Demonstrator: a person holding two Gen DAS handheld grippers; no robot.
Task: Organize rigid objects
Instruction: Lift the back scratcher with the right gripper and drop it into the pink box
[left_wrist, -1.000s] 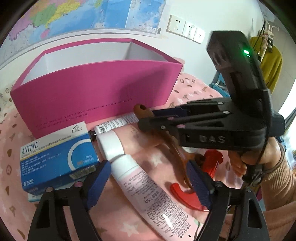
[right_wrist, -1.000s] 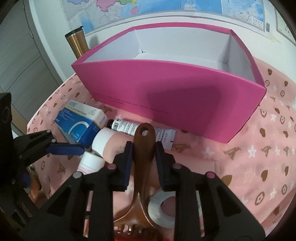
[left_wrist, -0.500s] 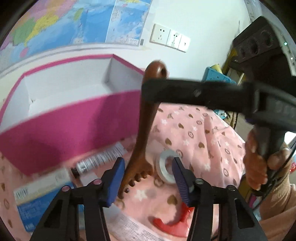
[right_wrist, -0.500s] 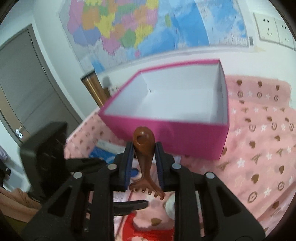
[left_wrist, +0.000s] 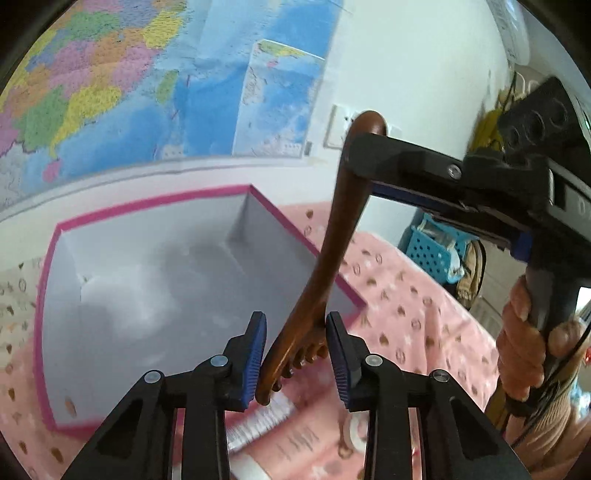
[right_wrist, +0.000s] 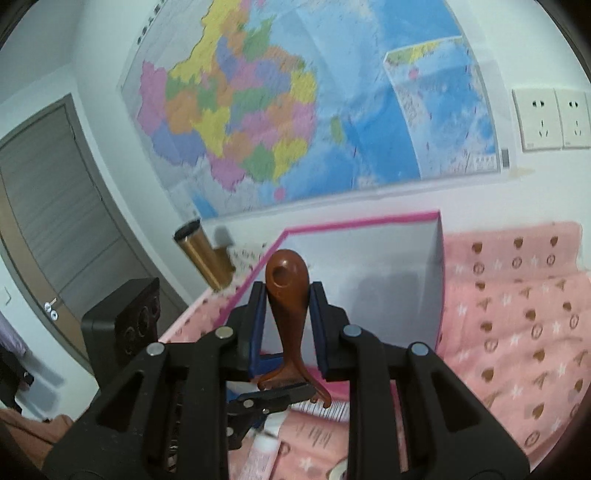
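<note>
In the right wrist view, the right gripper (right_wrist: 287, 325) clamps the upper handle of a brown wooden scratcher (right_wrist: 286, 295), its 2 blue pads pressed against the handle at the centre of the frame, the rounded, holed end poking up above them. In the left wrist view the scratcher (left_wrist: 334, 236) slants from upper right down to lower centre, its clawed end lying between the blue pads (left_wrist: 255, 362) of the left gripper (left_wrist: 295, 363). Those jaws are closing; the left pad seems to touch the claw, the right pad stands just beside it. Behind it sits the open pink box (left_wrist: 155, 201) with a white interior, on a pink patterned cloth (left_wrist: 413, 306). A pink tube (left_wrist: 295, 446) lies at the bottom edge. A hand (left_wrist: 524, 343) grips the right gripper's handle at right.
</note>
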